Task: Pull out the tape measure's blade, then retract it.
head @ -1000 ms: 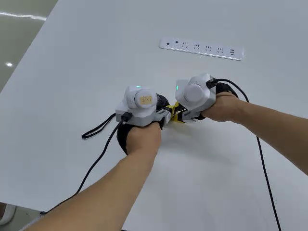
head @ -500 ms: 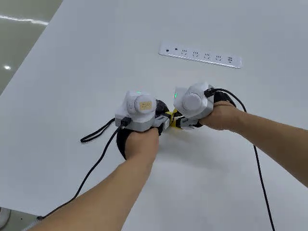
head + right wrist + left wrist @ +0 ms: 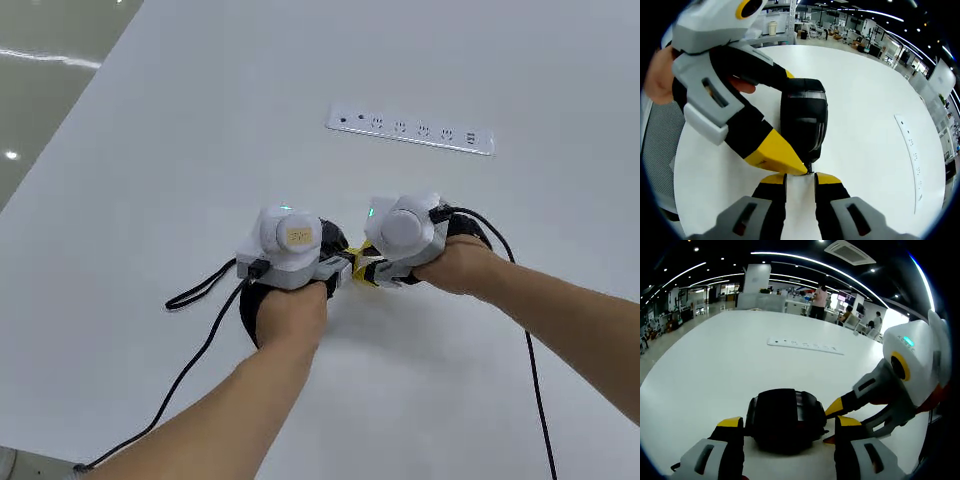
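A black tape measure [image 3: 785,417] lies on the white table [image 3: 200,150], and my left gripper [image 3: 789,422] is shut on its body, one yellow-tipped jaw on each side. In the head view the tape measure [image 3: 335,240] sits between my left gripper [image 3: 340,262] and my right gripper [image 3: 368,268], which nearly touch. In the right gripper view the case [image 3: 804,117] stands end-on, with the blade's small hook [image 3: 810,169] at its mouth. My right gripper [image 3: 800,177] has its jaws drawn close together at that hook. No length of blade shows.
A white power strip [image 3: 410,130] lies further back on the table. A black strap loop [image 3: 200,285] and a cable trail left of the left hand; another cable [image 3: 535,370] runs along the right arm. The table's left edge [image 3: 60,110] drops to the floor.
Only the camera has shifted a little. Both grippers stay pressed together around the tape measure, in the same hold.
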Demonstrator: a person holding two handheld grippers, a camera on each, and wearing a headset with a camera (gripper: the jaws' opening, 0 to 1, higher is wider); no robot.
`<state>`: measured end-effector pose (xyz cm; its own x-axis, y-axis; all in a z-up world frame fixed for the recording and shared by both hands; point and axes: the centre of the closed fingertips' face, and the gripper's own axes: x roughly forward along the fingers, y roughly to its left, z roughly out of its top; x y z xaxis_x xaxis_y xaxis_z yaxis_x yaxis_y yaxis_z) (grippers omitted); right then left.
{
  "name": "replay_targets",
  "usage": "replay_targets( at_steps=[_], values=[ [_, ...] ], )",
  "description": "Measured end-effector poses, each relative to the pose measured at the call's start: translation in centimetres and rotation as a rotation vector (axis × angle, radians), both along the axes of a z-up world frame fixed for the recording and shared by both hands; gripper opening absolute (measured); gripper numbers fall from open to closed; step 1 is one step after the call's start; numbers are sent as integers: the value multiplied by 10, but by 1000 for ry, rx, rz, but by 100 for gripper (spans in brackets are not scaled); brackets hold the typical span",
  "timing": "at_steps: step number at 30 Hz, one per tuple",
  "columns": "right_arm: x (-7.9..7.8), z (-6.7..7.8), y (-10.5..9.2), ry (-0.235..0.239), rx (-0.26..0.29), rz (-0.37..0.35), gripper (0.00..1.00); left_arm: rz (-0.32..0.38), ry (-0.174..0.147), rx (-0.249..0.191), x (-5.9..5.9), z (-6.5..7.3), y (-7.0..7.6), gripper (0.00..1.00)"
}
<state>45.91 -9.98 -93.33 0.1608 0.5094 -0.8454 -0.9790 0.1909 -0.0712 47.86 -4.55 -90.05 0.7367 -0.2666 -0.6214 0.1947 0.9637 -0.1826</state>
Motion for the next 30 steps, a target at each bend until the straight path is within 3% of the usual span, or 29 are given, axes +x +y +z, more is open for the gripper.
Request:
replay_targets(
  at_steps=[12, 19, 23, 30],
  values=[
    [-3, 12, -4, -5, 44, -128, 28, -14, 15, 27, -16, 2, 13, 72],
    [-6, 14, -6, -8, 51, -147, 30, -25, 19, 32, -20, 2, 14, 72],
    [-13, 24, -13, -12, 78, -228, 31, -42, 19, 45, -30, 5, 17, 72],
    [-16, 38, -20, -30, 125, -326, 34, -63, 12, 54, -37, 11, 18, 75]
  ],
)
